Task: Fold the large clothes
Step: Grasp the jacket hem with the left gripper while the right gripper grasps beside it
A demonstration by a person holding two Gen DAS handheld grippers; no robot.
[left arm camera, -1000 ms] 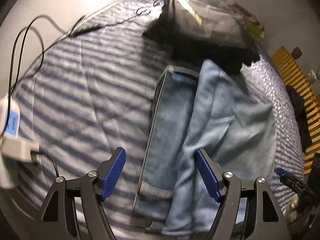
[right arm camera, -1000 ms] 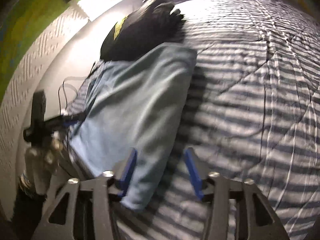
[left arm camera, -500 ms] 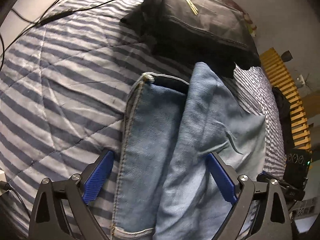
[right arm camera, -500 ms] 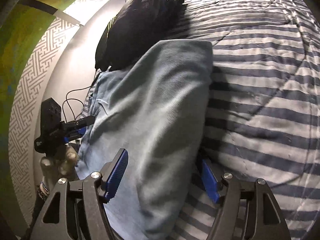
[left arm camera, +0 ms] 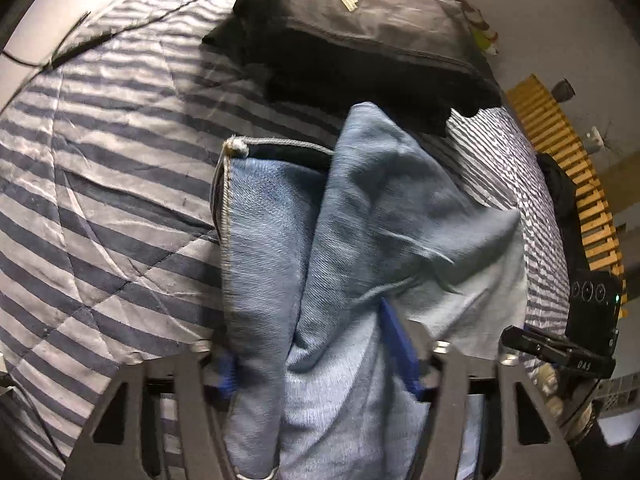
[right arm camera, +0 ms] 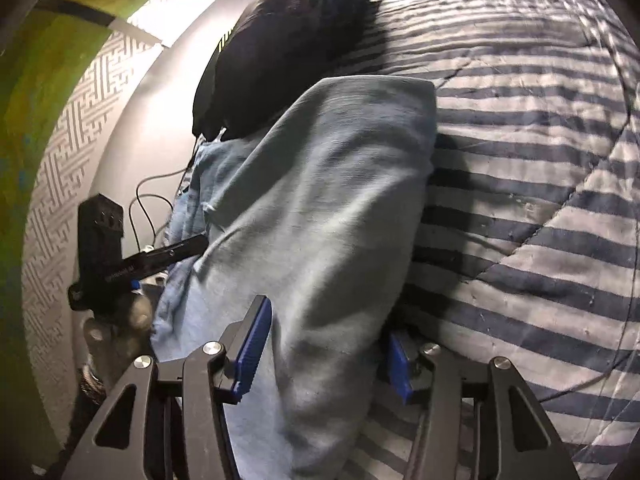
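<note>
Light blue jeans (left arm camera: 272,240) lie folded lengthwise on a striped bed cover (left arm camera: 100,200), hem end toward a black pile. My left gripper (left arm camera: 312,360) is closing over the seam-side fold; the denim bunches between its blue pads, which press into it. In the right wrist view the jeans (right arm camera: 320,180) bulge up between the pads of my right gripper (right arm camera: 325,356), which is also closing on the thick outer fold. The cloth hides part of each far pad. Each gripper shows in the other's view: the right gripper (left arm camera: 560,352), the left gripper (right arm camera: 120,264).
A pile of black clothes (left arm camera: 360,40) lies just beyond the jeans, also seen as the black pile (right arm camera: 280,40). Thin cables (left arm camera: 120,32) run along the bed's far edge. A yellow slatted frame (left arm camera: 560,140) stands at the right. A patterned wall (right arm camera: 60,160) borders the bed.
Both grippers came forward and down onto the jeans. Their jaws widened around the folds, then narrowed, and the denim now bunches between the pads.
</note>
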